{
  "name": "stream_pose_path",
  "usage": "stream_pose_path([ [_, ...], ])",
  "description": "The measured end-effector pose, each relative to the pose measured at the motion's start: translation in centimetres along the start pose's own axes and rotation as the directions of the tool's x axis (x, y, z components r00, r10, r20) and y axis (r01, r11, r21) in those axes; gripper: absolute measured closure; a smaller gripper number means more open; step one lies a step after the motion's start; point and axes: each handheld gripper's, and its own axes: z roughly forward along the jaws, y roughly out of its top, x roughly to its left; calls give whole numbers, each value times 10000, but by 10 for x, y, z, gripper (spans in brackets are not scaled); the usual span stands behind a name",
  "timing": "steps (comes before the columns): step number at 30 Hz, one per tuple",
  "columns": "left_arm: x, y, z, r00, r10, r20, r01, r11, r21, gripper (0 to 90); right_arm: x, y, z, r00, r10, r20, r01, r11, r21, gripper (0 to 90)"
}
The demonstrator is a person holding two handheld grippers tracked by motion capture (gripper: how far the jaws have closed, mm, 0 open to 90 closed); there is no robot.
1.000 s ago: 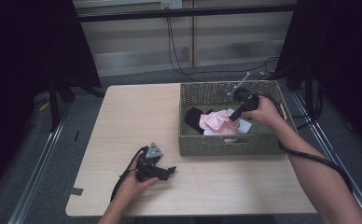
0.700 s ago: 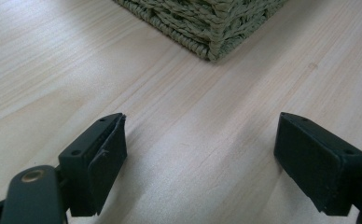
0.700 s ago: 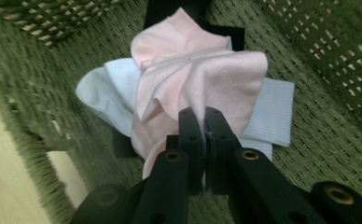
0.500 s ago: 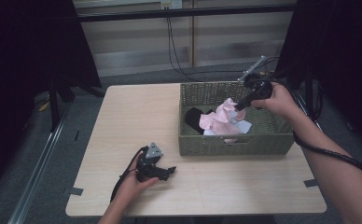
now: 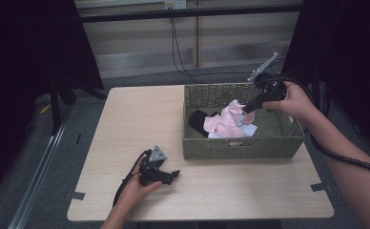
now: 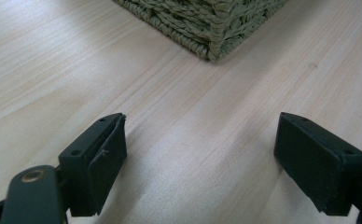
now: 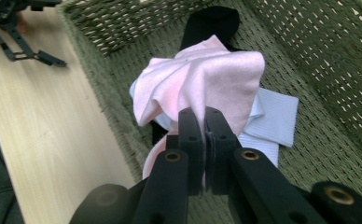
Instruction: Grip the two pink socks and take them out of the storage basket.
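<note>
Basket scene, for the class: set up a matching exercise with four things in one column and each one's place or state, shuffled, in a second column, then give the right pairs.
Column one:
1. pink cloth
2. black cloth
3. left gripper
4. wicker basket

Column two:
A. jaws wide apart, low over the bare tabletop
B. stands on the right part of the table
C. pinched between the shut jaws of the right gripper
D. lies in the basket, partly under the pink one

Pairs: 1-C, 2-D, 3-A, 4-B
</note>
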Motion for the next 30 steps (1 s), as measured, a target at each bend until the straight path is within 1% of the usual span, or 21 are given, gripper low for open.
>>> stream_pose_path([
  [6, 0, 0, 0, 10000, 1, 0, -1, 10000, 3, 166, 11, -5, -13, 9997, -149, -180, 146, 9998, -146, 870],
  [7, 0, 0, 0, 10000, 5, -1, -5, 10000, 4, 166, 13, -6, -15, 9994, -279, -223, 274, 9994, -197, 870],
  [13, 0, 0, 0, 10000, -1, -1, 1, 10000, 3, 166, 24, -11, -28, 9984, -488, -297, 479, 9984, -296, 870],
  [15, 0, 0, 0, 10000, -2, -7, 2, 10000, -9, 166, 28, -13, -31, 9975, -584, -403, 571, 9978, -327, 870],
  [16, 0, 0, 0, 10000, 1, -6, -1, 10000, -6, 166, 31, -14, -31, 9975, -583, -409, 569, 9978, -341, 870],
  [17, 0, 0, 0, 10000, 2, -5, -2, 10000, -4, 166, 33, -15, -32, 9966, -701, -424, 686, 9970, -357, 870],
  [19, 0, 0, 0, 10000, -1, -5, 1, 10000, -4, 166, 39, -16, -32, 9956, -749, -571, 731, 9968, -336, 870],
  [20, 0, 0, 0, 10000, 3, -6, -3, 10000, -3, 166, 41, -17, -32, 9942, -874, -624, 856, 9958, -314, 870],
  [23, 0, 0, 0, 10000, -1, -6, 1, 10000, -6, 166, 49, -19, -32, 9917, -1028, -773, 1007, 9944, -304, 869],
  [27, 0, 0, 0, 10000, -3, -6, 3, 10000, -7, 166, 57, -21, -31, 9882, -1212, -936, 1179, 9922, -397, 870],
  [30, 0, 0, 0, 10000, -44, 16, 44, 10000, -15, 166, 64, -24, -30, 9836, -1413, -1118, 1355, 9891, -580, 869],
])
